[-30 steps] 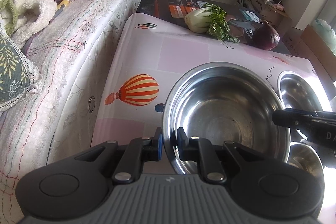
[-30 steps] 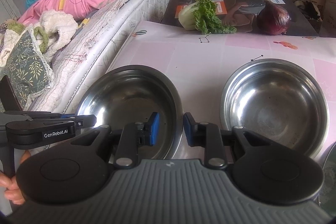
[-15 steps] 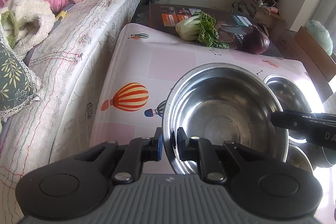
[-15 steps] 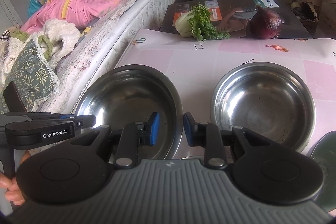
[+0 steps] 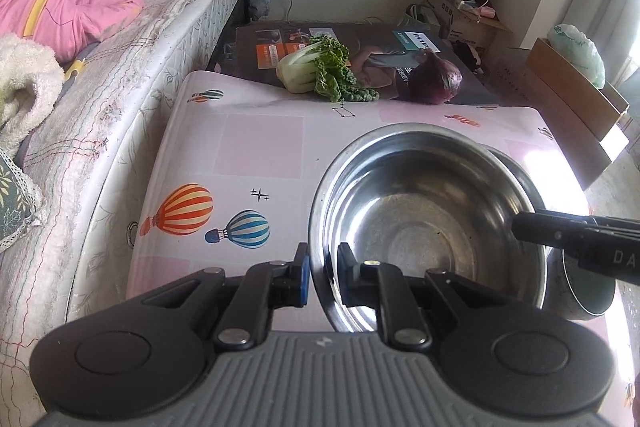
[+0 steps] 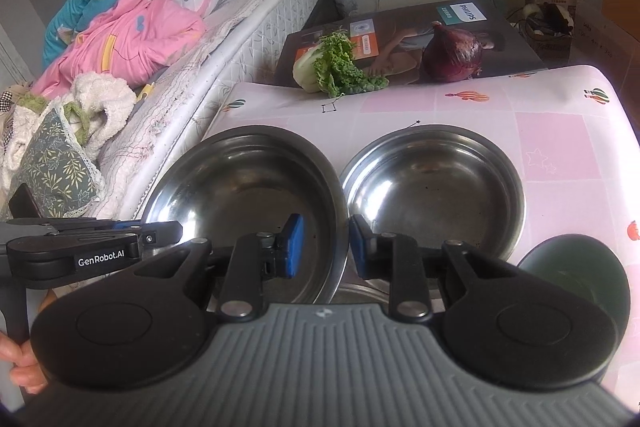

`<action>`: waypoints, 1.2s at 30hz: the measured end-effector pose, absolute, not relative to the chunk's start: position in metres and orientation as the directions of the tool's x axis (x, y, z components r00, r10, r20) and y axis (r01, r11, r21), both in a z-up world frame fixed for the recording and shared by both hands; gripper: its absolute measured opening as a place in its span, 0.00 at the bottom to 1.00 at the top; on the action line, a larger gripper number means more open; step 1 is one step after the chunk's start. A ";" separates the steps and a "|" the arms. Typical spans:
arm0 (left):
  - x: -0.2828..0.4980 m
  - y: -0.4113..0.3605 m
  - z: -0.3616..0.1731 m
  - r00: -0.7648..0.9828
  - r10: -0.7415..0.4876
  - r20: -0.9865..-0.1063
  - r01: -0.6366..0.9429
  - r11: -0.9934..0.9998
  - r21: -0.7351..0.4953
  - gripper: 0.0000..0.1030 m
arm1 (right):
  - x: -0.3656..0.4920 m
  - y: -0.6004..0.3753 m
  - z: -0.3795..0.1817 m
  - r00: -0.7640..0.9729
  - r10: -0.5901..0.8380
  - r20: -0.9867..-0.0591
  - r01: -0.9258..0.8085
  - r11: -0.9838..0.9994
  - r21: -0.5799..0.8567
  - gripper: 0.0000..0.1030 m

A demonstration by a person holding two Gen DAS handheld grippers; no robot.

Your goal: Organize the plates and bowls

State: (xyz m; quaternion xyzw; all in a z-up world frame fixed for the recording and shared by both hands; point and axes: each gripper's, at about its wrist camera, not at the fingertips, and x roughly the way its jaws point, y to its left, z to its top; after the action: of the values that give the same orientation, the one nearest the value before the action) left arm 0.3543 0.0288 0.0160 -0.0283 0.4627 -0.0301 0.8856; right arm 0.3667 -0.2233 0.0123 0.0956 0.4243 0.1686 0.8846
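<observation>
So the left gripper [image 5: 322, 277] has its two pads pinched on the near rim of the big steel bowl [image 5: 424, 223], one pad outside the wall, one inside. From where I'm standing that bowl looks lifted and tipped a bit, hanging over the pink balloon-print table [image 5: 256, 147] with its far edge overlapping the second steel bowl [image 6: 434, 187], which sits flat on the cloth at about 1 o'clock from the right gripper.

The right gripper [image 6: 324, 247] has its blue pads apart, straddling the right rim of the held bowl without squeezing it as far as I can tell. There's a dark green bowl [image 6: 576, 279] at its 3 o'clock, near the table edge, and something steel just under the fingers that I can't make out properly.

Handling-wise: these are thin stamped steel, so light and totally rigid, not going to break, but shiny and slick. A one-point rim pinch will let a wide bowl swing or slip, so I'd guess a second grab on the opposite rim is the sensible move before nesting it into the other one. Expect a clang if it drops. The rolled lip is really the only place to grab.

Bok choy [image 6: 332, 71] and a red onion [image 6: 454, 57] are way back at 12 o'clock on a cardboard box, well apart from all this.
</observation>
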 end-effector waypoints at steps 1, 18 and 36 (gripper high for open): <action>0.357 0.021 0.016 0.569 -0.085 -0.818 0.038 0.996 -0.077 0.14 | 0.366 -0.232 0.013 0.590 0.373 -0.716 -0.207 0.927 0.312 0.24; 0.429 -0.078 -0.023 0.495 -0.120 -0.861 0.126 0.990 -0.065 0.15 | 0.417 -0.329 -0.024 0.603 0.276 -0.748 -0.045 0.949 0.314 0.25; 0.442 -0.097 -0.031 0.515 -0.099 -0.852 0.153 0.988 -0.022 0.34 | 0.446 -0.329 -0.052 0.579 0.263 -0.772 -0.025 0.952 0.305 0.26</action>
State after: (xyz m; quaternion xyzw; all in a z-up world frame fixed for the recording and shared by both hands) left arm 0.4420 -0.0969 -0.0308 0.0278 0.4871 -0.0723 0.8699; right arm 0.4458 -0.3289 -0.0516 0.1316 0.4516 0.0820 0.8787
